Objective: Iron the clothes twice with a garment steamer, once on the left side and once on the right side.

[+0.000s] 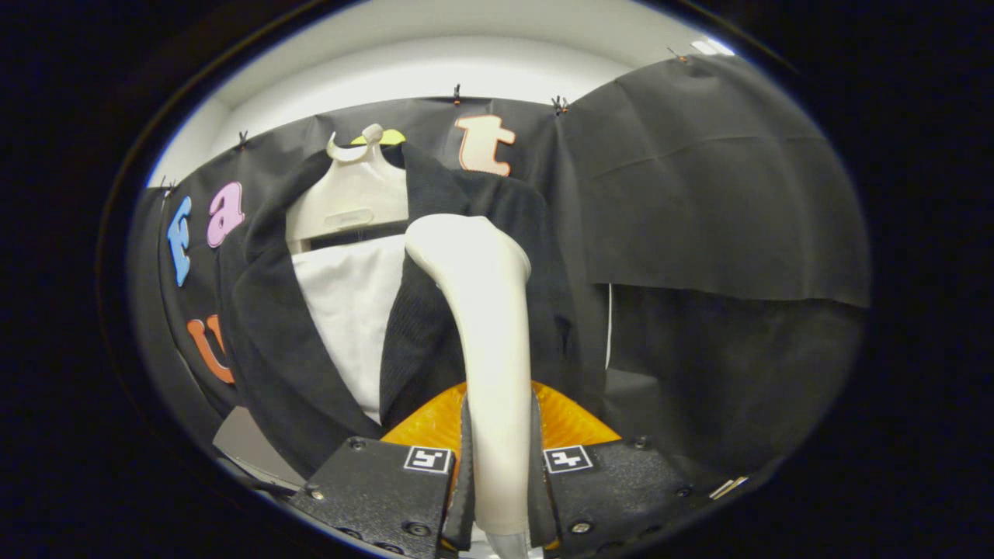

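Clamping the steamer (488, 349) by its pale handle, the claw (501, 473) is closed on it, both fingers (464, 466) pressing against the handle's sides low down. The handle is rising straight up from between the fingers, then curving away at its rounded head, which is lying against the jacket (268, 341) just ahead. An orange, ribbed part (423, 423) is showing behind the handle's lower end, spreading to either side just above the claw's two blocks.

The jacket is dark and is hanging open on a pale hanger (349, 198), whose hook is sitting beyond and above the steamer's head, to the claw's left. The steamer's head is resting on the jacket's panel straight ahead of the claw, that panel's lapel running down beside the handle to its left. A white cloth (349, 310) is showing in the jacket's opening, left of the handle, between the two dark front panels. The far panel is hanging further to the claw's left.

Black booth cloth (722, 194) is hanging behind everything, and to the claw's right it is lying in two overlapping sheets. A grey flat surface (241, 442) is peeking out low down to the claw's left, below the jacket's hem.
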Demonstrator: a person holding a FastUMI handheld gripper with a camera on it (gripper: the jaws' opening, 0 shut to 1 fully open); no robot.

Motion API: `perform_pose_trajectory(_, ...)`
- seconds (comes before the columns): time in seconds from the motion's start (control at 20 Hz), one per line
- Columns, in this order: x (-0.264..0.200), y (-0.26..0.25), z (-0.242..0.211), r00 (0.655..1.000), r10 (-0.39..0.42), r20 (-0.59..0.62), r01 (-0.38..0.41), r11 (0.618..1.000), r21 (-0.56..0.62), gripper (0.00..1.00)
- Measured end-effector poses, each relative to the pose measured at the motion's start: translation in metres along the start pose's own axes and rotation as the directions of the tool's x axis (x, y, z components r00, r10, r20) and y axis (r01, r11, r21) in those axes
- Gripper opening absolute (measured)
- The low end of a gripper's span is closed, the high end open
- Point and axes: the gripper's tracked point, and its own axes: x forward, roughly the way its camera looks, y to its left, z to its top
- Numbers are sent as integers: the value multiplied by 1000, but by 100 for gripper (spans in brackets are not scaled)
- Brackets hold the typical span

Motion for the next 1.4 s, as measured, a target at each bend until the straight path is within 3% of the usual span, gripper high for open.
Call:
perform_pose_trajectory(0.65,-6,-10,-86,996,-71,-49,67,996,-65,30)
perform_pose_trajectory(1.4,-12,-21,-224,973,-153,-174,124,978,-167,30)
